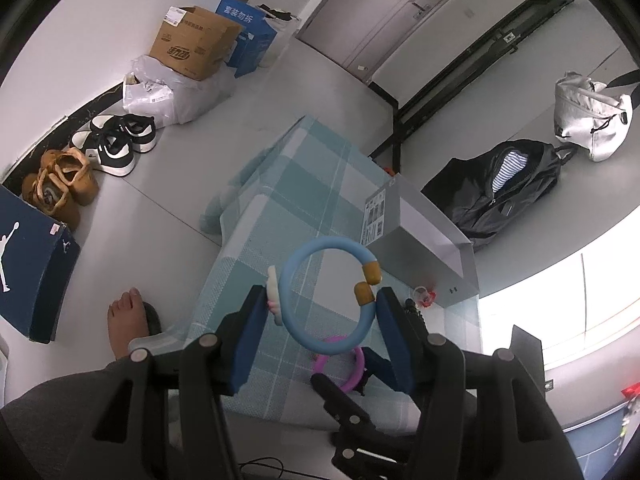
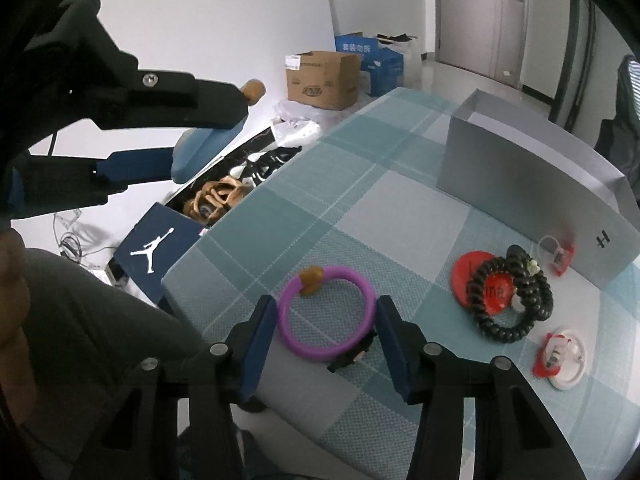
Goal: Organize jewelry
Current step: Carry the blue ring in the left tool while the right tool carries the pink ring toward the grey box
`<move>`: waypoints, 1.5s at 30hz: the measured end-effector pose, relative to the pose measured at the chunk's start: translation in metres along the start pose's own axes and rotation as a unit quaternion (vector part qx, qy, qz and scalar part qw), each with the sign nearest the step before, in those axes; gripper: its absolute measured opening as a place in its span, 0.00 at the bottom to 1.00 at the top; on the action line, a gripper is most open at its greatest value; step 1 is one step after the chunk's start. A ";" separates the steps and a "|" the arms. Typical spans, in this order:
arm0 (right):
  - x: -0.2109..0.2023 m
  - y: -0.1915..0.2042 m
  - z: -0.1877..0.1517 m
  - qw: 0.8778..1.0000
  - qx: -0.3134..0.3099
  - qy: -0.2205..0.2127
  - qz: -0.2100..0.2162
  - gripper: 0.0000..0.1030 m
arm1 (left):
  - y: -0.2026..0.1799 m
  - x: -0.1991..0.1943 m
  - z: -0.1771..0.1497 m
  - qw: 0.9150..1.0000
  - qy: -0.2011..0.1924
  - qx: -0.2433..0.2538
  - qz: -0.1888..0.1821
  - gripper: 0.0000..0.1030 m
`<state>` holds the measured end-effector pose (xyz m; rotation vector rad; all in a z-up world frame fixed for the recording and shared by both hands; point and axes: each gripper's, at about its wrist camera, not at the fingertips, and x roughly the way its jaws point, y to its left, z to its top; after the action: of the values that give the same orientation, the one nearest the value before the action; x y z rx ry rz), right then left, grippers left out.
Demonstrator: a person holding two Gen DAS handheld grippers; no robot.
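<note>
My left gripper (image 1: 322, 304) is shut on a light-blue bracelet (image 1: 304, 256) with tan end caps and a white charm, held above the checked tablecloth (image 1: 292, 184). It also shows at the upper left of the right wrist view (image 2: 208, 136). My right gripper (image 2: 326, 316) has its jaws around a purple bracelet (image 2: 288, 320) with a tan bead and a black charm, lying near the table's front edge; both pads touch the ring. The purple bracelet also shows under the blue one in the left wrist view (image 1: 356, 376).
A grey open box (image 2: 532, 196) stands on the table at the right. In front of it lie a black coil hair tie (image 2: 512, 300) on a red disc, and two small red-and-clear pieces (image 2: 560, 356). Shoes and boxes (image 1: 192, 44) are on the floor.
</note>
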<state>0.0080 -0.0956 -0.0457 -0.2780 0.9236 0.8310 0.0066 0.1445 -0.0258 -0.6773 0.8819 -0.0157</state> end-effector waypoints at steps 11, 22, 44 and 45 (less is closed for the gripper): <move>-0.043 -0.042 0.022 0.999 0.042 -0.033 0.012 0.14 | -0.031 0.006 0.010 0.999 0.008 0.049 -0.006 0.49; -0.021 -0.030 -0.006 0.996 0.037 0.029 0.077 0.39 | -0.010 0.003 0.013 1.000 -0.002 0.009 0.004 0.49; -0.086 -0.081 0.042 0.996 0.058 -0.060 0.022 0.11 | -0.070 0.027 0.040 0.995 0.018 0.097 -0.002 0.49; -0.091 -0.088 0.046 0.996 0.062 -0.067 0.016 0.11 | -0.078 0.032 0.043 0.994 0.021 0.110 0.000 0.49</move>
<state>0.0705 -0.1760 0.0430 -0.0983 0.8516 0.8072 0.0782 0.0967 0.0136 -0.4715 0.9059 -0.1269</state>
